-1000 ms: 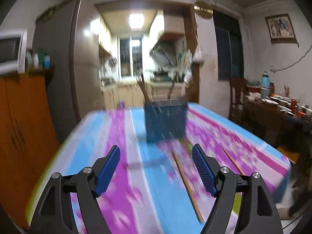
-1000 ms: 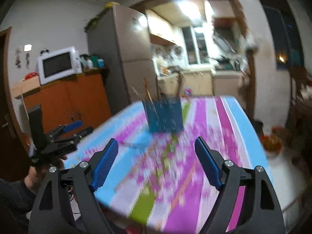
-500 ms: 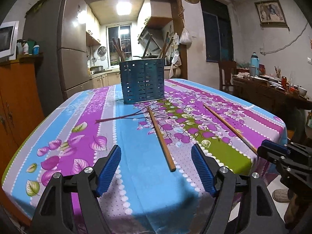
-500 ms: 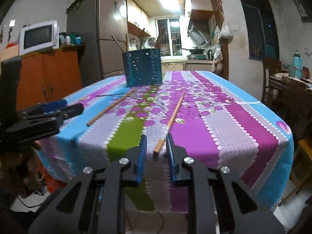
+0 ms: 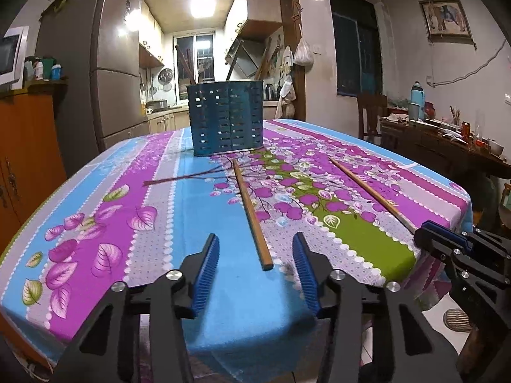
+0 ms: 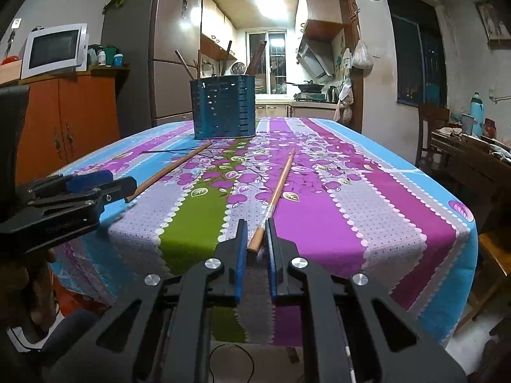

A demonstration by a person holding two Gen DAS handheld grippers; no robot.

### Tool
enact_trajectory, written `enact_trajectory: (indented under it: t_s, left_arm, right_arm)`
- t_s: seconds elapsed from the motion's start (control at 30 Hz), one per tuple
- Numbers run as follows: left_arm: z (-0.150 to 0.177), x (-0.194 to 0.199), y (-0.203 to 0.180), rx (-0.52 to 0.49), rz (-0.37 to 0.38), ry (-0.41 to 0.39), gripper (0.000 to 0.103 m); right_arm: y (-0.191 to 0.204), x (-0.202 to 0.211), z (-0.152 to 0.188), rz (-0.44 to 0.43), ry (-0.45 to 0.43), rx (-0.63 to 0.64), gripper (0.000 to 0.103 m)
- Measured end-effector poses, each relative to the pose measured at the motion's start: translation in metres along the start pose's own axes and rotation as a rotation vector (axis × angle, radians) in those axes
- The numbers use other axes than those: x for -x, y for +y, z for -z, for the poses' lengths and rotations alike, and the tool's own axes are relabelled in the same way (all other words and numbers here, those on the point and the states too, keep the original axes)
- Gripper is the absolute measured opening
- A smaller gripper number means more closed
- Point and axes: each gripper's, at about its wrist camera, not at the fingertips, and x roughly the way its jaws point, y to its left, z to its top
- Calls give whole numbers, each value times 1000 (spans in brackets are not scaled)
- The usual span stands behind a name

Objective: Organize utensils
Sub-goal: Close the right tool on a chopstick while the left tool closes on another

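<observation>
A blue perforated utensil holder [image 5: 227, 117] with several sticks in it stands at the far end of the table; it also shows in the right wrist view [image 6: 223, 108]. Two wooden chopsticks lie on the flowered cloth. My left gripper [image 5: 256, 249] is open, its jaws on either side of the near end of the left chopstick [image 5: 250, 210]. My right gripper [image 6: 255, 234] has narrowed around the near end of the right chopstick [image 6: 277, 188], the pads close to it or touching; the same chopstick shows in the left wrist view [image 5: 367, 188]. The left chopstick also shows in the right wrist view [image 6: 169, 169].
The table's near edge [image 5: 249, 344] lies just under both grippers. A dark side table [image 5: 447, 140] with bottles and dishes stands at the right, with a chair [image 5: 370, 115] behind it. An orange cabinet [image 6: 70, 121] with a microwave [image 6: 54, 46] and a fridge [image 6: 166, 51] stand left.
Both grippers came down to the table's near edge. The right gripper narrowed from wide open around the right chopstick's end. The left gripper's jaws narrowed around the left chopstick's end.
</observation>
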Motion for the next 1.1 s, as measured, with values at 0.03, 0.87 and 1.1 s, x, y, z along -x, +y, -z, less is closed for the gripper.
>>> enact_trajectory:
  t_s: [0.03,0.87,1.1]
  left_arm:
    - [1,-1,-1,-3,3,4,41]
    - [9,-11,-11,6,-26,-30,16]
    - [11,-9,-13,10,-36,-42,10]
  right_arm:
    - [0,-1,0,-1,0,-4,10]
    - [1,3,3,28,-14,11,10]
    - [1,3,3,18,-23,-10,8]
